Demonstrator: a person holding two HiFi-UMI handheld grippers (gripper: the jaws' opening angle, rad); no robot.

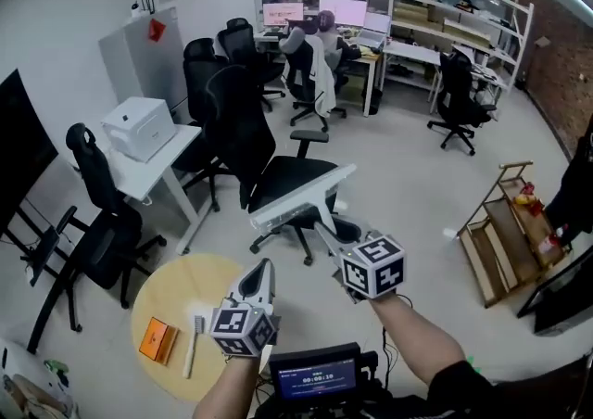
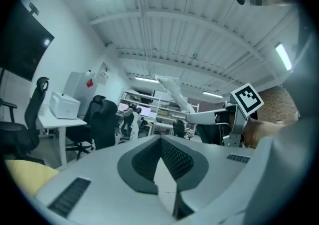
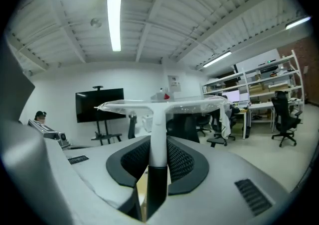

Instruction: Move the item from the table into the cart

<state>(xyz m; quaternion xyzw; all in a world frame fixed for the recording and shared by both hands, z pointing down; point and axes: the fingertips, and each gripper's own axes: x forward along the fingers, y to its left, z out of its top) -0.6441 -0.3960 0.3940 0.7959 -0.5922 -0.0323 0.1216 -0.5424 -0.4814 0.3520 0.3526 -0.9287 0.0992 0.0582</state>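
One round yellow tabletop (image 1: 176,283) sits at 7 o'clock in an office of black chairs (image 1: 236,130), carrying an orange box (image 1: 157,340) and a white brush (image 1: 194,346). The right tongs (image 3: 152,144) pinch the handle of a film-wrapped white T-shaped tool (image 3: 158,105), held in the air at the tabletop's 2 o'clock. The left tongs (image 2: 161,142) are pressed together, empty.

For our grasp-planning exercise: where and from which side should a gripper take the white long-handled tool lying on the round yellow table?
Probably mid-handle, from straight above, jaws across its narrow width: the white long-handled tool lies flat and thin, with the orange box close beside it.
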